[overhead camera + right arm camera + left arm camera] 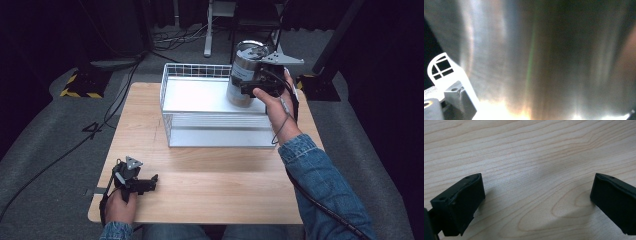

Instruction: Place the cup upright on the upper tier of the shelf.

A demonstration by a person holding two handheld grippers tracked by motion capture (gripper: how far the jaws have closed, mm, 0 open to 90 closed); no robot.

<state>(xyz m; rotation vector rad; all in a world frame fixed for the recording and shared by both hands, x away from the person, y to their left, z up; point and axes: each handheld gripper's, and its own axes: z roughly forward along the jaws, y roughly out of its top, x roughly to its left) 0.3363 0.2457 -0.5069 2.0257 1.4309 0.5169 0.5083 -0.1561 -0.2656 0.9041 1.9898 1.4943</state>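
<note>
Pale wood table (210, 185), grey carpet around; right gripper (257, 82) pinching labelled steel can (242, 75) over rack (200, 95), text unreadable; left gripper (145, 185) spread near front-left corner.

The canister (245, 75) is brushed silver with a white label, the wire basket (176, 107) white, the table (210, 185) pale wood-grained.

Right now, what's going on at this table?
A person's right gripper holds a shiny metal can, tilted, over the back right corner of a white wire basket on the wooden table. The left gripper rests near the table's front left corner, jaws wide apart with nothing between them.
</note>
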